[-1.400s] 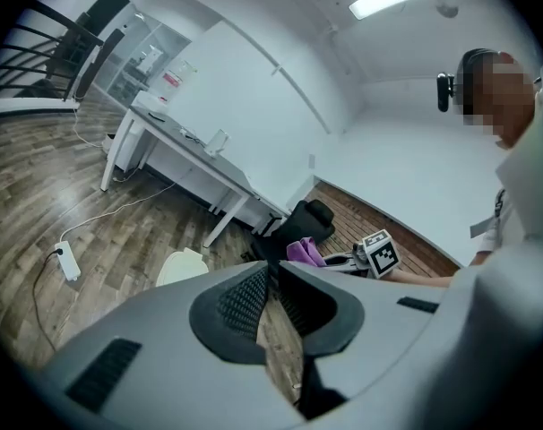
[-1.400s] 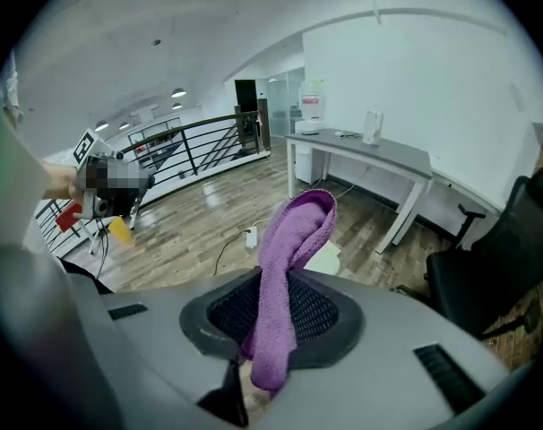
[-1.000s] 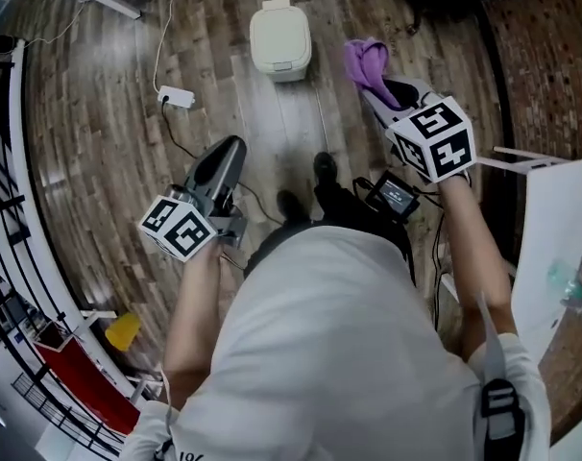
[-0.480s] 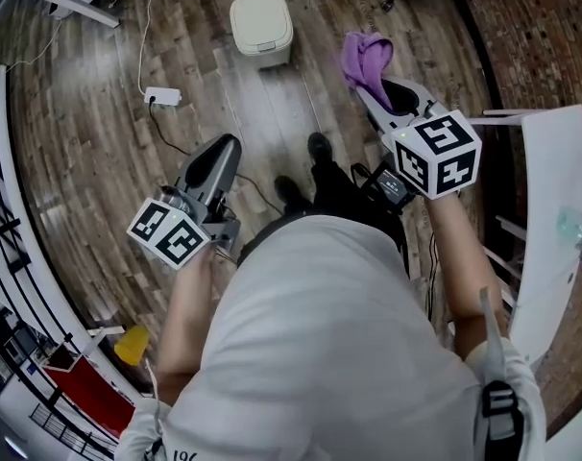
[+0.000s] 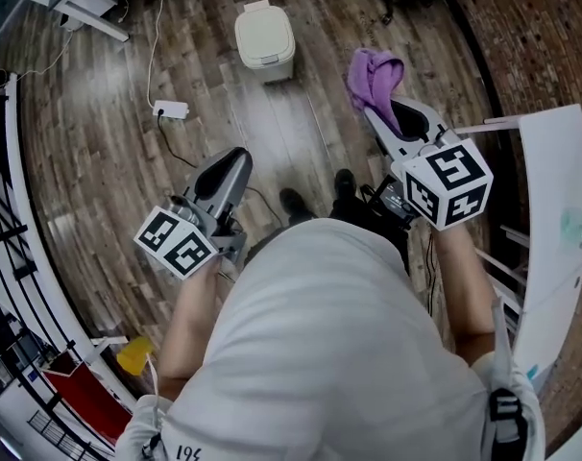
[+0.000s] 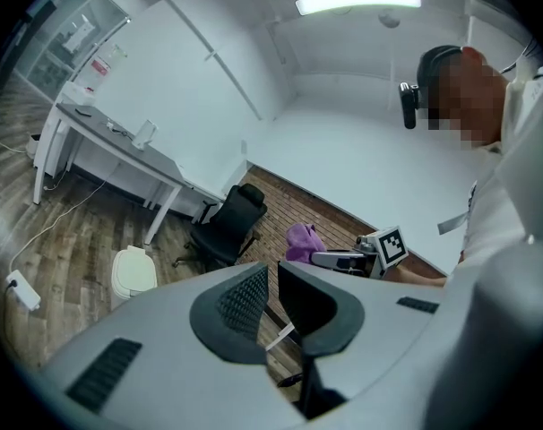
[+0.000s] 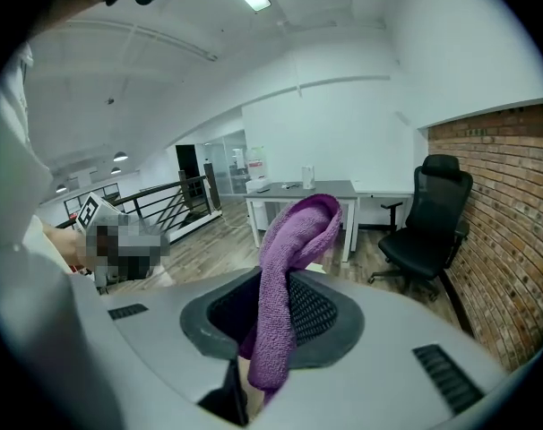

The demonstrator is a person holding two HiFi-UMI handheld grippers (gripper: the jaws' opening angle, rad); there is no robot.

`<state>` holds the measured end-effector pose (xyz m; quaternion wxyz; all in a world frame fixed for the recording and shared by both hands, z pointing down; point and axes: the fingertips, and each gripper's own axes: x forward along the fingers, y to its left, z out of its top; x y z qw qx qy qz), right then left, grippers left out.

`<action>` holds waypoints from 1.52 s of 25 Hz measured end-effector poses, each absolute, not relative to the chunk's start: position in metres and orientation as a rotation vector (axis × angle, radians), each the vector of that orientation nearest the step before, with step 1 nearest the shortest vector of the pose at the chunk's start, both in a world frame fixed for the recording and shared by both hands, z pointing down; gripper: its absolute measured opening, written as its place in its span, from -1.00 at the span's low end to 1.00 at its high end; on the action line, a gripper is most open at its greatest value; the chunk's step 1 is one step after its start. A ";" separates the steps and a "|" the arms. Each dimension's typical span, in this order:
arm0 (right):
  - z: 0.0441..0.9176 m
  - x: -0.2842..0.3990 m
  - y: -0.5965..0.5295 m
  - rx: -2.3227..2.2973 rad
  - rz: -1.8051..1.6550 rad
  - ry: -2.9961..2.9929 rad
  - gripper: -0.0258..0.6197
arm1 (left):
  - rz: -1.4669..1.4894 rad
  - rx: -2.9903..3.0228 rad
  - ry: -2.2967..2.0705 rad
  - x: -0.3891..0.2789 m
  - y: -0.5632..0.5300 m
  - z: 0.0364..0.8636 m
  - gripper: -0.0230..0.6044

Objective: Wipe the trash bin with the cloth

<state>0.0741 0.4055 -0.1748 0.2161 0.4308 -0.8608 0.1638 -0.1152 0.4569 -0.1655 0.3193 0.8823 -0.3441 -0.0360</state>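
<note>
A cream lidded trash bin point(image 5: 265, 41) stands on the wood floor ahead of me, also small at the lower left of the left gripper view point(image 6: 133, 271). My right gripper point(image 5: 377, 104) is shut on a purple cloth point(image 5: 373, 78), held in the air to the right of the bin and well short of it. In the right gripper view the cloth point(image 7: 285, 276) stands up between the jaws and droops over them. My left gripper point(image 5: 233, 158) is shut with nothing in it, low on the left and apart from the bin.
A white power strip point(image 5: 170, 110) and its cable lie on the floor left of the bin. At the right edge is a white table point(image 5: 550, 219), at the far left a railing point(image 5: 12, 257). A black office chair point(image 7: 428, 222) stands by the brick wall. A yellow object point(image 5: 133, 355) lies low left.
The person has stepped and the view has swung a little, so the bin sits slightly differently in frame. Both grippers keep their pose; the cloth stays in the right one.
</note>
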 end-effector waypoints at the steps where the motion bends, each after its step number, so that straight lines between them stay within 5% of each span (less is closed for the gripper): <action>1: -0.177 0.076 0.406 1.186 0.450 -2.388 -0.67 | -0.099 2.320 -0.910 -0.112 0.456 -0.168 -0.82; 38: -0.229 0.152 0.404 1.168 0.255 -2.427 -0.68 | -0.025 2.389 -0.883 -0.027 0.452 -0.199 -0.82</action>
